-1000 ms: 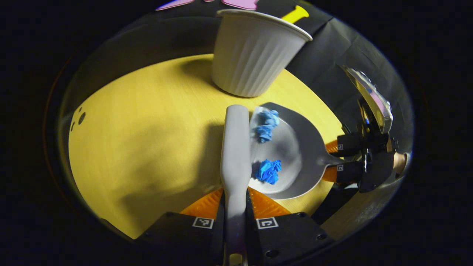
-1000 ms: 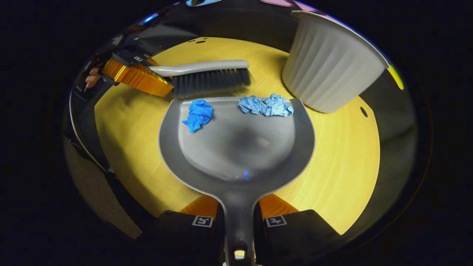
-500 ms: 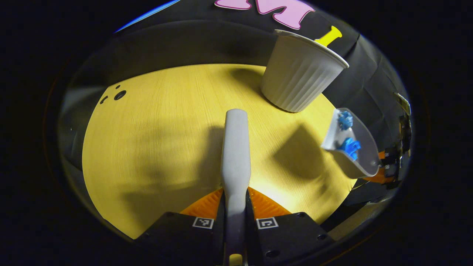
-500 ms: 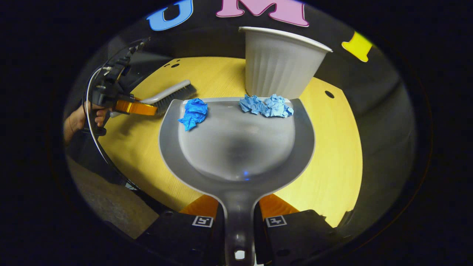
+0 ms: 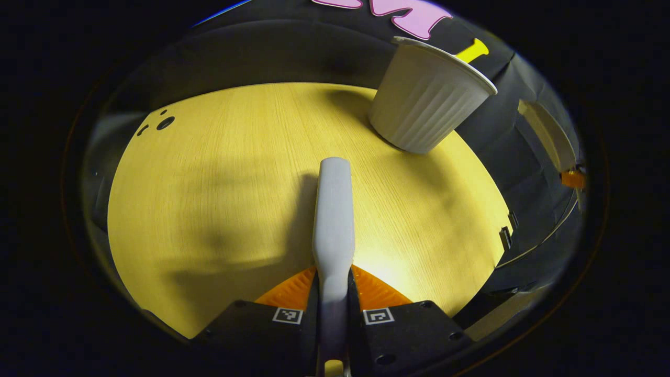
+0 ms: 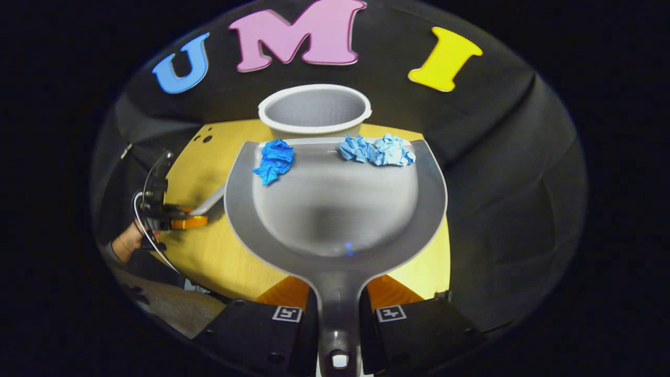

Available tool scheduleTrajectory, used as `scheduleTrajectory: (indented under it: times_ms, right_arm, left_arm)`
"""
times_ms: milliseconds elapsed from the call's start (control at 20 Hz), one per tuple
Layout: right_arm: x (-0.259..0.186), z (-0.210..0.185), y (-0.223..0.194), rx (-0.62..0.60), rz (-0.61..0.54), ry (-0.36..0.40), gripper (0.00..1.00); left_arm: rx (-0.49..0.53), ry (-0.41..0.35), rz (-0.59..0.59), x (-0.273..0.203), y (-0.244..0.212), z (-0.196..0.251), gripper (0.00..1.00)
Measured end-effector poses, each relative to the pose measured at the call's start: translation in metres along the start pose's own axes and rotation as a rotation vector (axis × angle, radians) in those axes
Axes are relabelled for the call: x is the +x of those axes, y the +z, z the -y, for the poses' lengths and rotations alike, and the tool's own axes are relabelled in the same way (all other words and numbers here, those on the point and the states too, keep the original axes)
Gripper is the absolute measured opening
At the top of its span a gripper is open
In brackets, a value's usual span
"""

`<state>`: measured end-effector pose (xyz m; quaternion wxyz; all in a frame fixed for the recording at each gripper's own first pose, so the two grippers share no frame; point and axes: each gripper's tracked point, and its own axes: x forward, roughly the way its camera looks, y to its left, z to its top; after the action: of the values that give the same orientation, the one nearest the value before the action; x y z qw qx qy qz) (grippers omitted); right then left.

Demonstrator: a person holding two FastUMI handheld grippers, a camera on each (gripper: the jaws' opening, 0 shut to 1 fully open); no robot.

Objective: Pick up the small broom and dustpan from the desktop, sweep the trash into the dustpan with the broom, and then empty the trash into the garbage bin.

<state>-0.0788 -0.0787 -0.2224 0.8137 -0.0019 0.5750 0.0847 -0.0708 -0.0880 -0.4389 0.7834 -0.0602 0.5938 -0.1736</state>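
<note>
My left gripper [image 5: 333, 293] is shut on the handle of the small grey broom [image 5: 333, 209], which points forward low over the yellow desktop [image 5: 209, 183]. My right gripper [image 6: 337, 309] is shut on the handle of the grey dustpan [image 6: 335, 209], held up in the air. Two crumpled blue paper wads [image 6: 275, 159] [image 6: 376, 150] lie by the pan's front lip. Just beyond that lip stands the white ribbed garbage bin [image 6: 314, 110], its mouth open below. In the left gripper view the bin [image 5: 426, 99] stands at the back right, and the raised dustpan [image 5: 547, 133] is at the far right.
The desktop [image 6: 209, 251] has small holes near its far left corner [image 5: 165, 123]. In the right gripper view the left gripper [image 6: 178, 222] and the hand [image 6: 123, 243] holding it are at the left, low over the table. Black cloth walls close the back.
The dustpan with both blue wads has risen off the desktop and come up over the bin. The broom has drawn back to the left, away from the pan.
</note>
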Motion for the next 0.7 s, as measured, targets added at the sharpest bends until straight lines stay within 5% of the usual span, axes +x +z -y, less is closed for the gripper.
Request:
scheduleTrajectory:
  times_ms: [700]
  right_arm:
    - [0.026,0.069,0.155,-0.421,-0.078,-0.225,0.36]
  left_arm:
    - [-0.017,0.0,-0.002,0.002,-0.007,-0.01,0.28]
